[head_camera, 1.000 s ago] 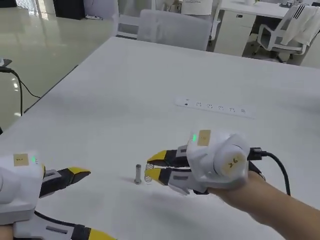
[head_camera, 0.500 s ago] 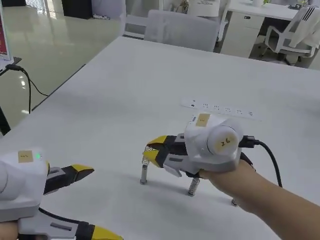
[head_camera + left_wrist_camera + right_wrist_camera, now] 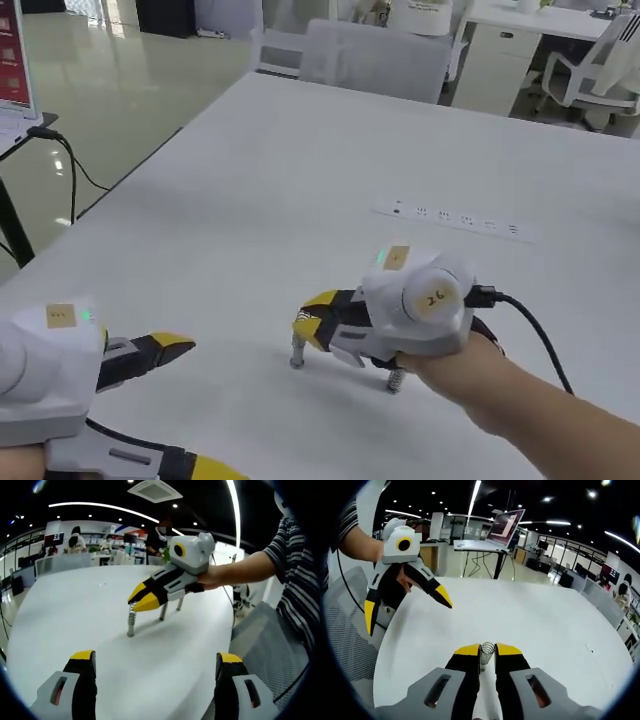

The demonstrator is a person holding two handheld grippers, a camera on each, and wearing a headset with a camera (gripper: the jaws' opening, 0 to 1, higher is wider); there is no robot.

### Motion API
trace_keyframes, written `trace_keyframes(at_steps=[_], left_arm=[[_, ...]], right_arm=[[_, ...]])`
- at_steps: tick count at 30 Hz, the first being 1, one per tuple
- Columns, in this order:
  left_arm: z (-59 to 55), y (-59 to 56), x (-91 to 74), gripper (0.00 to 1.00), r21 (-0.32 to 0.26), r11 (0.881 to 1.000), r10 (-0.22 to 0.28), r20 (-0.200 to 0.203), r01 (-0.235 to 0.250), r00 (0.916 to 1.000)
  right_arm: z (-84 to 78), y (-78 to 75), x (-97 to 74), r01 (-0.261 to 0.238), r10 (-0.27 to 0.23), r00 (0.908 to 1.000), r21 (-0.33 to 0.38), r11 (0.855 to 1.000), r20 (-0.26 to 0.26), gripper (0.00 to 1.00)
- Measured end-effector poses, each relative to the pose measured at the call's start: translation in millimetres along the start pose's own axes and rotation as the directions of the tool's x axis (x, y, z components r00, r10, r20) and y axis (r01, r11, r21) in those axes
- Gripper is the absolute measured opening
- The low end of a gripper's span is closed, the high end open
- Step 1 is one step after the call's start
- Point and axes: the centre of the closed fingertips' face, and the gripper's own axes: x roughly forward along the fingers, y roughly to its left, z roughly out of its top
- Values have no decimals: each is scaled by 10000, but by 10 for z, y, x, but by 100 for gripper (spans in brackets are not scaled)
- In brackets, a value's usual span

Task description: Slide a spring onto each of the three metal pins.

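My right gripper (image 3: 303,328) is shut on a small steel spring (image 3: 487,651), which shows coiled between its yellow tips. In the left gripper view the spring (image 3: 132,612) sits around the upper part of an upright metal pin (image 3: 130,629), with the right gripper (image 3: 140,598) gripping it from above. That pin (image 3: 297,356) stands on the white table (image 3: 250,200). A second pin (image 3: 396,379), under the right hand, seems to carry a spring. Two further pins (image 3: 163,611) (image 3: 178,604) stand behind. My left gripper (image 3: 205,408) waits open and empty at the near left.
A white power strip (image 3: 455,219) lies further back on the table. Grey chairs (image 3: 370,62) and desks stand past the far edge. A laptop on a stand (image 3: 495,530) is off the table's left side, with a cable (image 3: 70,160) hanging there.
My right gripper has come down with the spring, which now sits lower around the pin. The head camera has shifted a little. The left gripper stays put.
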Motion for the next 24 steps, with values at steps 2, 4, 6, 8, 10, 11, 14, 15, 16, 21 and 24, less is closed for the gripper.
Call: trace_keyframes(at_steps=[2, 4, 6, 8, 10, 11, 14, 15, 16, 21, 24], left_arm=[[0, 4, 0, 97, 9, 10000, 5, 3, -5, 10000], [6, 7, 0, 97, 26, 10000, 4, -1, -4, 10000], [31, 12, 2, 97, 35, 10000, 15, 65, -15, 10000], [48, 28, 10, 96, 34, 10000, 38, 123, -39, 9999], [75, 29, 9, 96, 49, 10000, 54, 180, -55, 9998], [80, 32, 11, 96, 44, 10000, 56, 202, -57, 9998], [102, 34, 21, 96, 56, 10000, 48, 238, -49, 9997], [105, 34, 24, 96, 62, 10000, 48, 231, -49, 9997], [111, 34, 25, 96, 66, 10000, 46, 231, -48, 9997], [196, 32, 52, 96, -6, 10000, 28, 456, -27, 9990], [246, 44, 70, 95, -29, 10000, 80, 611, -78, 9981]], right_arm=[[-60, 16, 51, -20, 21, 9999, 79, 10000, -139, 8], [-111, 42, 92, -109, 114, 9995, 176, 9998, -286, 8], [-168, 83, 123, -230, 237, 9986, 169, 9996, -476, 8], [-223, 126, 134, -378, 374, 9967, -31, 9993, -719, 8], [-203, 134, 133, -371, 368, 9976, -26, 9993, -587, 8], [-184, 131, 137, -362, 359, 9981, -49, 9993, -495, 8], [-180, 130, 123, -392, 383, 9976, -158, 9991, -576, 8], [-185, 127, 118, -373, 361, 9974, -173, 9992, -625, 8], [-188, 128, 109, -384, 371, 9971, -192, 9991, -659, 8], [-120, 99, 13, -186, 190, 9990, 100, 9998, -408, 12], [-70, 103, -70, -178, 180, 9995, 92, 9998, -263, 13]])
